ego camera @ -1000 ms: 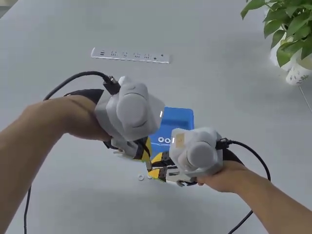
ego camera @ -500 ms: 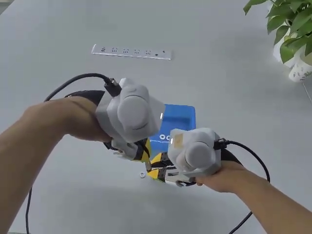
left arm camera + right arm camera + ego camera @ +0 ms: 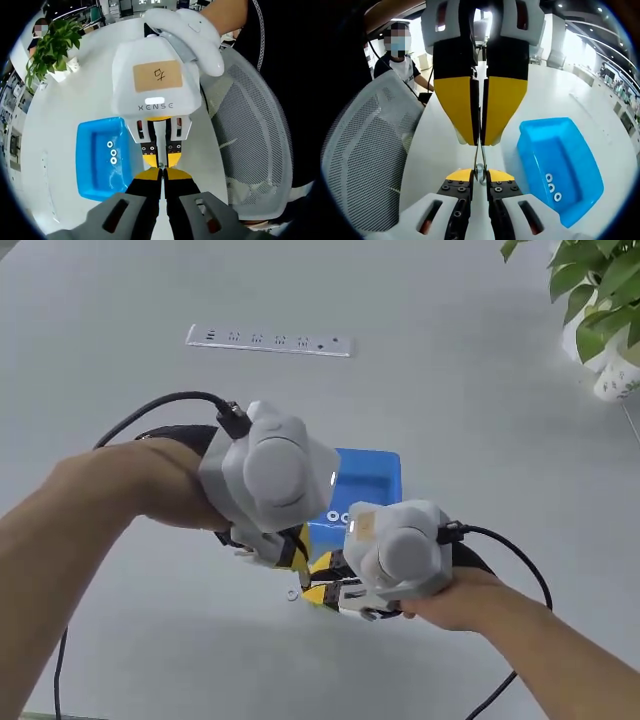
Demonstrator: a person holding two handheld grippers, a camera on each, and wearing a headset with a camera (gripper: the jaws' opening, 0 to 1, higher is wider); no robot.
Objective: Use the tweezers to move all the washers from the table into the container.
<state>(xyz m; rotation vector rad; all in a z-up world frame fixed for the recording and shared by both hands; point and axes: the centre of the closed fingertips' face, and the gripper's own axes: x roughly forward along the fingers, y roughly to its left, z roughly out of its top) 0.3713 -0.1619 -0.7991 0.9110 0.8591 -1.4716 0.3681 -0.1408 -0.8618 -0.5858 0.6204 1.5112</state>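
Right tongs [image 3: 160,159] marked XENSE, left tongs [image 3: 161,171], both pinching tweezers [image 3: 478,161], washers [image 3: 113,152] in container [image 3: 89,172]

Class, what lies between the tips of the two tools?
Thin metal tweezers bridge the left tool and the right tool, whose jaws both close on them. The right gripper view shows this best.

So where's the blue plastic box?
In the head view the blue plastic container sits just right of centre on the grey table, nearer than the white power strip.
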